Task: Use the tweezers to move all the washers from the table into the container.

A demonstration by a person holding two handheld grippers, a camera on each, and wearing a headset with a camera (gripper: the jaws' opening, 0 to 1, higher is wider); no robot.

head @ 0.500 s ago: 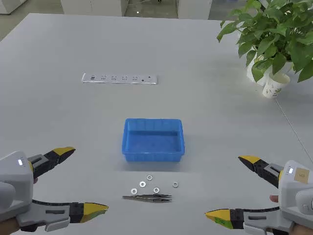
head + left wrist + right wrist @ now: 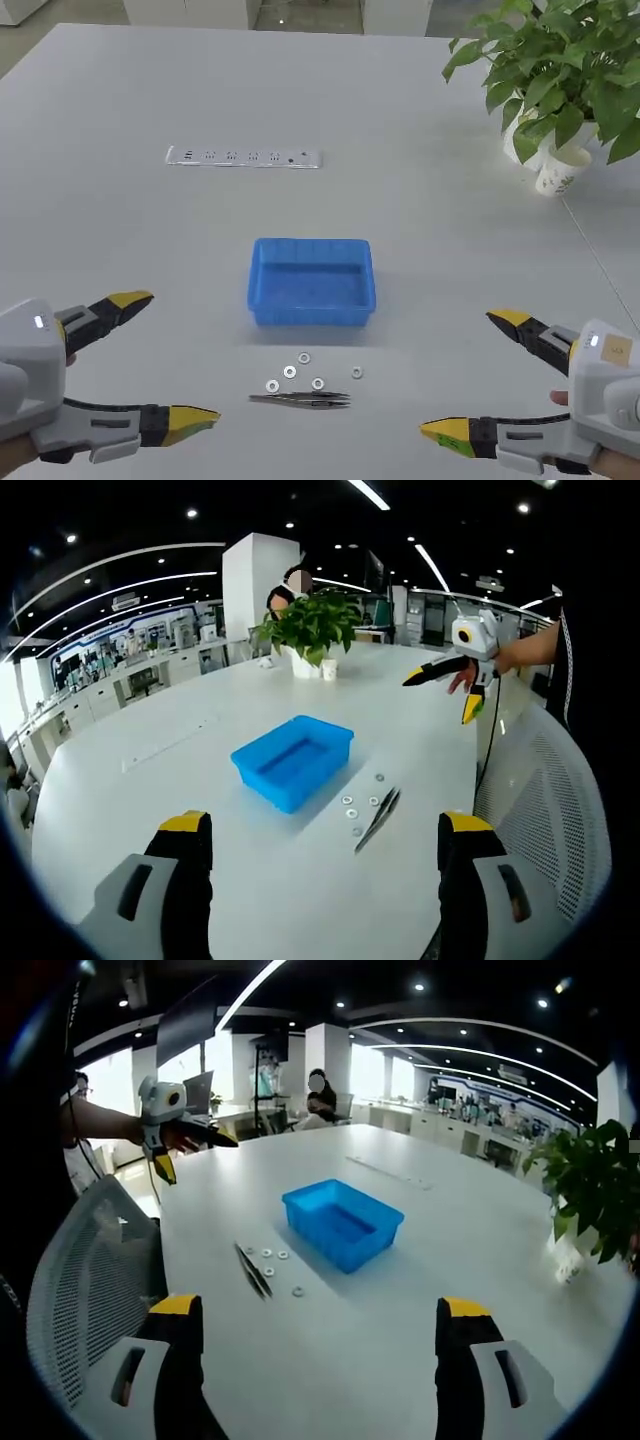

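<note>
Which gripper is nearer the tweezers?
Left. The left gripper is open, just to the left of the tweezers. The right gripper is open too, but farther off on their right.

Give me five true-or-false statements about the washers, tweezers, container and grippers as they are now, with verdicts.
1. The blue plastic container has no washers in it. True.
2. The metal tweezers are clamped in the right gripper. False: they lie on the pale grey table, and that gripper is open and empty.
3. Five small metal washers lie on the table between the container and the tweezers. True.
4. The white power strip lies between the tweezers and the container. False: it lies beyond the container.
5. The left gripper is open. True.
</note>
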